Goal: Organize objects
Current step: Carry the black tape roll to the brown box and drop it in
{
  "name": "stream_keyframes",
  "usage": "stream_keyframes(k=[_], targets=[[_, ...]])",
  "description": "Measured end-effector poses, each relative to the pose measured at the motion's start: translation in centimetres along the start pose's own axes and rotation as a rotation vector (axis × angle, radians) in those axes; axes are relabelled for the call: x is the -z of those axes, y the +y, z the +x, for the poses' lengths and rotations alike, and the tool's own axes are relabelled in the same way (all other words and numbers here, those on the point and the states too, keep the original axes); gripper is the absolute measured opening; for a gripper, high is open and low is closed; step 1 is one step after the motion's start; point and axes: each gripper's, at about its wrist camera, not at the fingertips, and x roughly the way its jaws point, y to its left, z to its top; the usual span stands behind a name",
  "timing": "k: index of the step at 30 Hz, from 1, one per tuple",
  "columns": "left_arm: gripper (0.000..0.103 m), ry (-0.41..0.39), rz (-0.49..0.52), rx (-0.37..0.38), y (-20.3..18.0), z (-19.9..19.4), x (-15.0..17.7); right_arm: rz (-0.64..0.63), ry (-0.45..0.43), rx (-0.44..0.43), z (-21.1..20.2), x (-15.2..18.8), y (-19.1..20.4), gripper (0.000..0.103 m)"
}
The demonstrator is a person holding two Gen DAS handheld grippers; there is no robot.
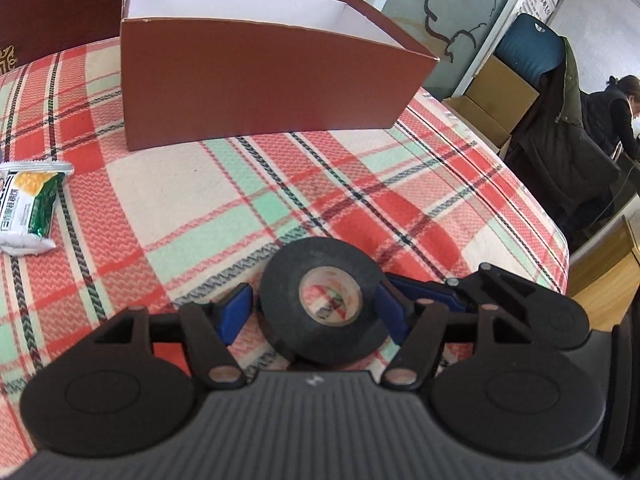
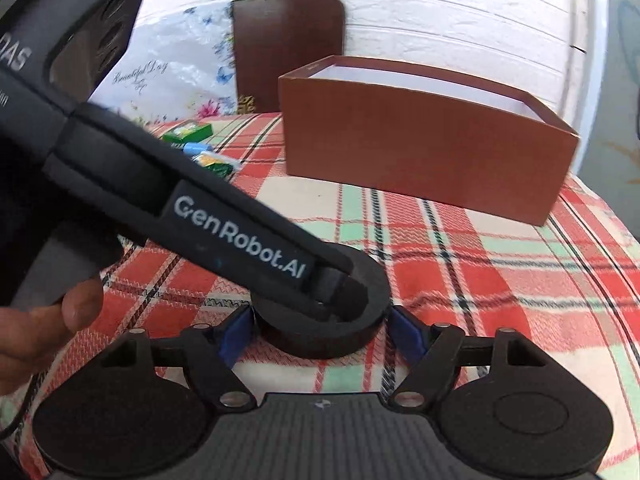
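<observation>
A black tape roll [image 1: 320, 304] lies on the plaid cloth [image 1: 180, 208], tilted a little, between the blue pads of my left gripper [image 1: 312, 312]. The right pad is against its rim and a thin gap shows at the left pad, so the jaws stand open. My right gripper [image 2: 320, 334] also brackets the same roll [image 2: 320, 340] from another side, pads close to it with slim gaps. One right gripper finger [image 1: 424, 292] shows beside the roll. The left gripper's body [image 2: 240, 232] crosses the right wrist view and hides the roll's top. An open brown box [image 1: 260, 92] stands behind.
A green and white snack packet [image 1: 28, 208] lies at the left, with more packets [image 2: 212, 160] near a flowered plastic bag [image 2: 168, 72]. A dark brown lid [image 2: 288, 52] leans on the wall. The cloth's right edge drops off toward a coat-draped chair [image 1: 560, 128] and a person [image 1: 624, 112].
</observation>
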Motion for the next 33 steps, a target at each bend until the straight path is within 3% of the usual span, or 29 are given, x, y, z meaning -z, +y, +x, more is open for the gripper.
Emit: stream_keyframes(k=[2,3,4,9,12,14,15,17,19,24,30,33], targets=[[0.055,-0.009,-0.018,0.002,0.6,-0.1,-0.3,-0.023,0.005,0.000,0.5,-0.4,0.2,0.076],[0.045,-0.014,-0.025,-0.015,0.8,-0.1,-0.6,-0.021,0.009,-0.009,0.8,-0.7,0.0,0.076],[0.029,-0.009,-0.021,-0.055,0.8,0.1,-0.9,-0.009,0.010,-0.021,1.0,-1.0,-0.4,0.076],[0.030,-0.053,0.007,-0.078,0.0,0.0,-3.7,-0.005,-0.044,-0.002,0.9,-2.9,-2.0,0.076],[0.031,-0.039,0.037,-0.080,-0.9,1.2,-4.7,0.006,-0.034,0.027,1.5,-2.7,-3.0,0.076],[0.038,0.016,0.042,-0.091,-1.0,3.0,-4.4,0.025,0.022,0.018,3.0,-1.5,-3.6,0.075],[0.041,0.033,0.035,-0.101,-0.9,3.8,-3.9,0.038,-0.001,0.007,3.0,-1.1,-3.8,0.075],[0.043,-0.016,0.077,-0.127,-1.8,3.7,-3.1,0.035,-0.001,0.010,3.0,-1.1,-3.7,0.076],[0.043,-0.026,0.103,-0.163,-2.5,3.6,-2.9,0.028,-0.010,0.013,3.1,-0.8,-3.6,0.076],[0.043,-0.020,0.042,-0.160,-2.0,3.1,-3.1,0.054,-0.026,-0.016,3.7,-0.6,-4.5,0.079],[0.035,-0.021,0.052,-0.198,-2.8,3.5,-3.2,0.060,-0.045,-0.016,3.7,-1.2,-4.4,0.076],[0.032,-0.045,0.034,-0.179,-3.2,2.0,-4.2,0.064,-0.112,0.007,1.5,-1.0,-3.8,0.076]])
